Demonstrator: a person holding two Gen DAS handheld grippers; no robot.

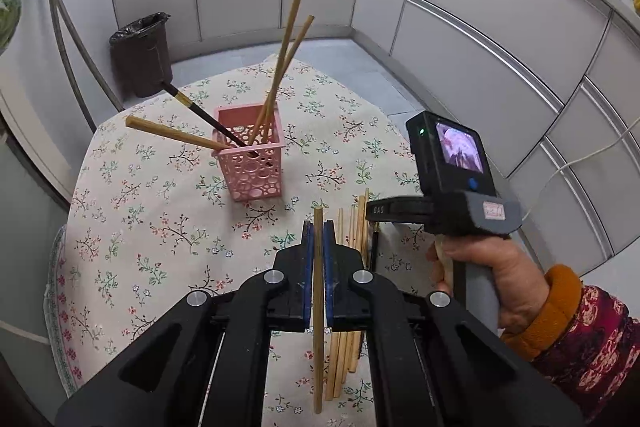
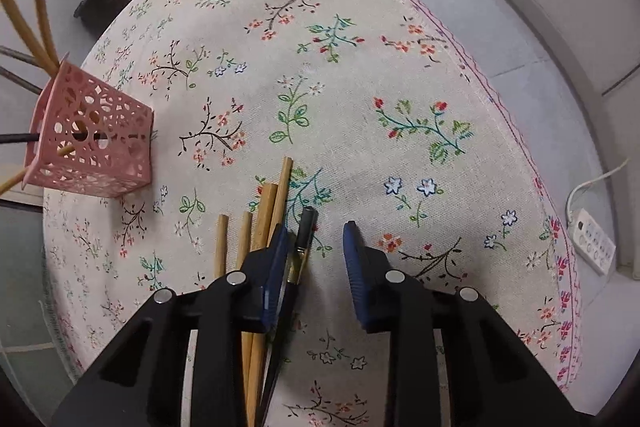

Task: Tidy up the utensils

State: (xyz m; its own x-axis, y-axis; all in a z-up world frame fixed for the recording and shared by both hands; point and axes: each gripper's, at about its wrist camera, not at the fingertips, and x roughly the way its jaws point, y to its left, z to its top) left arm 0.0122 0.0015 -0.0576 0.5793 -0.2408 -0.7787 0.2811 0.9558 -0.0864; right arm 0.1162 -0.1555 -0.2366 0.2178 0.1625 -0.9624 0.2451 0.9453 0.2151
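Grey-cabinet kitchen, round tabletop (image 1: 132, 211) under a floral cloth: chopsticks being sorted into a holder.

The left gripper (image 1: 318, 227) has its jaws clamped on one pale wooden chopstick (image 1: 318, 347), upright, likely bound for the pink perforated plastic basket (image 1: 252, 163) at eleven o'clock, which already holds several. The right gripper (image 2: 316, 239), jaws narrowed but gripping nothing, straddles a black gold-banded chopstick (image 2: 302, 247) beside the loose wooden chopsticks (image 2: 264, 211), apparently its next pick.
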